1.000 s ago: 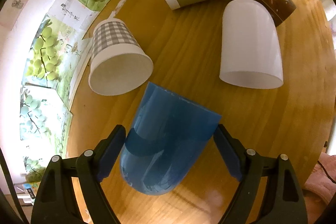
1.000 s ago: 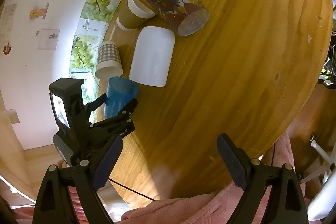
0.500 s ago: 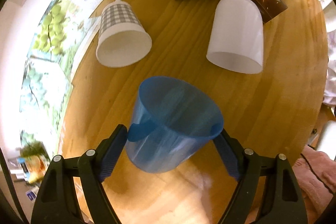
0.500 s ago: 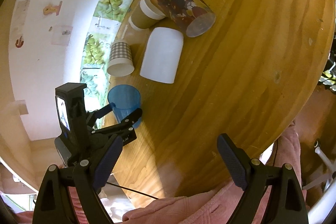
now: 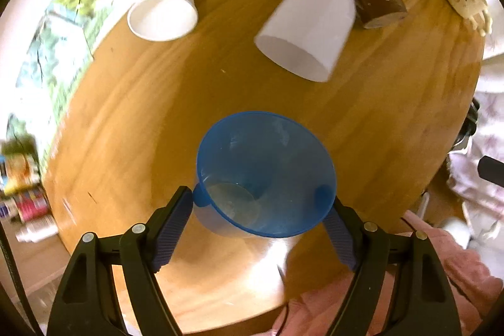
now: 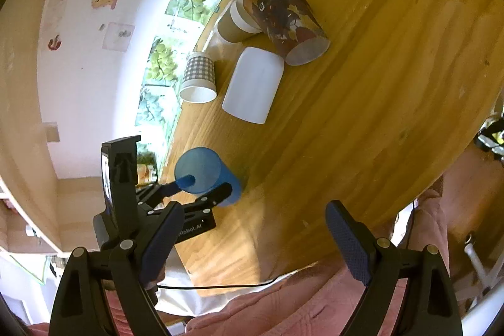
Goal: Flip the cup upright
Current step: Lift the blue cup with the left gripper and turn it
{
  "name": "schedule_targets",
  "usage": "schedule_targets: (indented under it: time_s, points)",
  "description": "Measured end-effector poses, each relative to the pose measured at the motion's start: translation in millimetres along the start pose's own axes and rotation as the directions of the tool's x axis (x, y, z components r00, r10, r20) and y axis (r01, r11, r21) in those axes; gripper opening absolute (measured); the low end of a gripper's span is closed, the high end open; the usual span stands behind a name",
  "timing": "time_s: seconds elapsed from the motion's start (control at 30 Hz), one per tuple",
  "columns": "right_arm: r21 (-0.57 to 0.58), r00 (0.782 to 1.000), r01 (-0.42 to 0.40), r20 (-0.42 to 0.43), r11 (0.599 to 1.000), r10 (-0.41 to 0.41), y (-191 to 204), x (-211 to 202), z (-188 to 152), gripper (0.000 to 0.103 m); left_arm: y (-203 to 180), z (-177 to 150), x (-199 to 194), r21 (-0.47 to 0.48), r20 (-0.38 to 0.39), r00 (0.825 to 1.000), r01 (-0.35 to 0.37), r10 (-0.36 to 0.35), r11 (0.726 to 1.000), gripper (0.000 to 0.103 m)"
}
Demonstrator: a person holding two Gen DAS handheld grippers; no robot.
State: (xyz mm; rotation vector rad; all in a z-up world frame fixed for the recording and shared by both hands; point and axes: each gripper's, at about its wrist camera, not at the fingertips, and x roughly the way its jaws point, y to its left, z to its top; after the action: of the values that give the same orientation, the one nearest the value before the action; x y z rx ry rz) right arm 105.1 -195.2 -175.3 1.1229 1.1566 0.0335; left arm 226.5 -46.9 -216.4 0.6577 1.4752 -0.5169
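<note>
Blue cup [image 5: 267,175]: mouth up, clamped between the pads of the left hand-held gripper [image 5: 261,210], near the tabletop [image 5: 157,122] edge. White cup [image 5: 308,27]: on its side, beyond the blue cup. Right hand-held gripper [image 6: 252,238]: spread wide, grasping nothing.

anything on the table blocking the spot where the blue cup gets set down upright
Nothing visible does. The blue cup, held in the left gripper, sits over bare wooden table; the white cup and checked cup lie well beyond it.

The left gripper [image 5: 263,203] has its two fingers squeezed on the sides of the blue cup [image 5: 264,175], holding it. The right gripper [image 6: 252,236] hangs back with its fingers spread wide, holding nothing
</note>
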Motion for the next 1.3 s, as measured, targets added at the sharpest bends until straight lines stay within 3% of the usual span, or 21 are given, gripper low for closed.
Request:
schedule_targets:
  time_s: [0.23,0.4,0.53,0.73,1.3]
  points:
    - [-0.055,0.999,-0.003,-0.053,0.998,0.0,-14.3,-19.5,4.4,0.092,-27.8,-15.0,-1.5,-0.117,-0.028,0.995,0.088,-0.092,0.989,0.082]
    - [-0.096,0.997,-0.005,-0.08,0.995,-0.003,-21.4,-31.0,10.5,0.092,-44.2,-19.1,-1.7,-0.204,-0.034,0.984,0.167,-0.177,0.965,0.082]
    - [-0.123,0.994,-0.006,-0.106,0.992,-0.007,-27.1,-36.6,18.3,0.092,-54.2,-23.6,-2.0,-0.268,-0.023,0.982,0.174,-0.186,0.948,0.082]
    - [-0.163,0.99,-0.022,-0.143,0.986,-0.002,-30.4,-42.0,32.5,0.092,-52.0,-24.2,2.8,-0.402,-0.009,0.96,0.252,-0.279,0.88,0.082]
    - [-0.261,0.974,-0.015,-0.223,0.965,-0.045,-31.0,-37.6,79.6,0.092,-9.1,-7.1,15.2,-0.629,0.077,0.943,0.298,-0.323,0.718,0.08]
